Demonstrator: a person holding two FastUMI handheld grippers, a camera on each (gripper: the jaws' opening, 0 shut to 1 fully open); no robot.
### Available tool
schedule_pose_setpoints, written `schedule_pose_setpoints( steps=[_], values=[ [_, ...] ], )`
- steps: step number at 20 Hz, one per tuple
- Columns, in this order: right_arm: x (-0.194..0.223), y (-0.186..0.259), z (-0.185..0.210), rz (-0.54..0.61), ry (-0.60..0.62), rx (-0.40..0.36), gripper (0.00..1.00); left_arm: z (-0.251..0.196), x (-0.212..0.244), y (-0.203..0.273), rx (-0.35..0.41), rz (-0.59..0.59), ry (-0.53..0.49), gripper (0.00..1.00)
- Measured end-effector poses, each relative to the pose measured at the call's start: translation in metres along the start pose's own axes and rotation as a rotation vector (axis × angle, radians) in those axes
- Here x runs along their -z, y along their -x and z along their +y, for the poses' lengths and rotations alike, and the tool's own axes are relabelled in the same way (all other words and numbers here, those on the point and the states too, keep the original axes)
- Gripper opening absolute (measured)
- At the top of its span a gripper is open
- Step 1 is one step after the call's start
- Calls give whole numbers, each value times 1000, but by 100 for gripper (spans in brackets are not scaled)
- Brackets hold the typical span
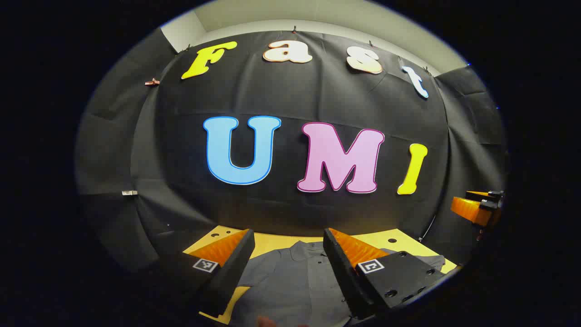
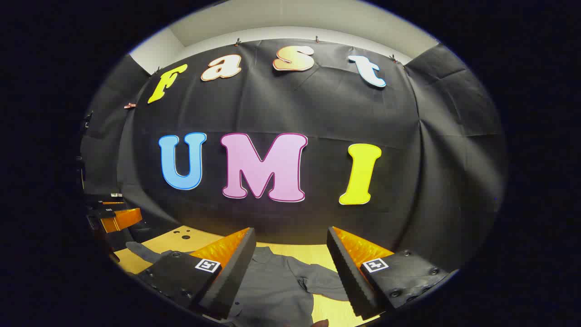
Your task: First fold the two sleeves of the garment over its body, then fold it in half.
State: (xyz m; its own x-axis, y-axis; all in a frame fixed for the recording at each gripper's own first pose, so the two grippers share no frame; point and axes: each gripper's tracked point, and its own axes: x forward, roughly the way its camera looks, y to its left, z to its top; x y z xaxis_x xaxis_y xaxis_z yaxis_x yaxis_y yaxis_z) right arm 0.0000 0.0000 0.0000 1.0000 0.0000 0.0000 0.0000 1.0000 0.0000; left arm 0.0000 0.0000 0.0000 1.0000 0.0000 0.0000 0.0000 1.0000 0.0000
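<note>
Left gripper view: left gripper [image 1: 288, 254] held up above the near edge of the table [image 1: 272, 241], fingers spread wide, nothing between them. Black fingers with orange ribbed inner pads, small square marker tag on each. Through the gap, grey garment [image 1: 295, 281] lies flat on the yellow-tan table, collar at the far end, button placket running down the middle toward the near side. Fabric is plain grey, a bit creased. Its right sleeve [image 1: 431, 260] is spread out to the right over the table, not folded in. Far right edge of this view: right gripper [image 1: 476, 206] in the air, orange and black, well apart from the garment; cannot tell its opening from here.

Right gripper view: left gripper at far left, raised above the table's left end. Garment's left sleeve [image 2: 143, 251] stretches out to the left on the table, dark grey, flat, unfolded. Right gripper [image 2: 290, 254] also raised over the near side, fingers wide apart, holding nothing. Between them the garment body with collar at the far side, and the right sleeve [image 2: 324, 281] lying out to the right on bare table, slightly rumpled. Both sleeves out, garment not yet folded. Black cloth wall [image 2: 317, 113] behind the table.
</note>
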Motion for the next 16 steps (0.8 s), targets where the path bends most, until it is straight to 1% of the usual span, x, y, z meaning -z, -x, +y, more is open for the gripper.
schedule_pose_setpoints(
  steps=[6, 16],
  values=[
    [4, -7, -8, 8, 1, 0, 97, -11, -1, -7, 8, -4, -18, 96],
    [10, -22, -15, 20, -16, -26, 97, -25, 1, -18, -2, 1, -29, 96]
  ],
)
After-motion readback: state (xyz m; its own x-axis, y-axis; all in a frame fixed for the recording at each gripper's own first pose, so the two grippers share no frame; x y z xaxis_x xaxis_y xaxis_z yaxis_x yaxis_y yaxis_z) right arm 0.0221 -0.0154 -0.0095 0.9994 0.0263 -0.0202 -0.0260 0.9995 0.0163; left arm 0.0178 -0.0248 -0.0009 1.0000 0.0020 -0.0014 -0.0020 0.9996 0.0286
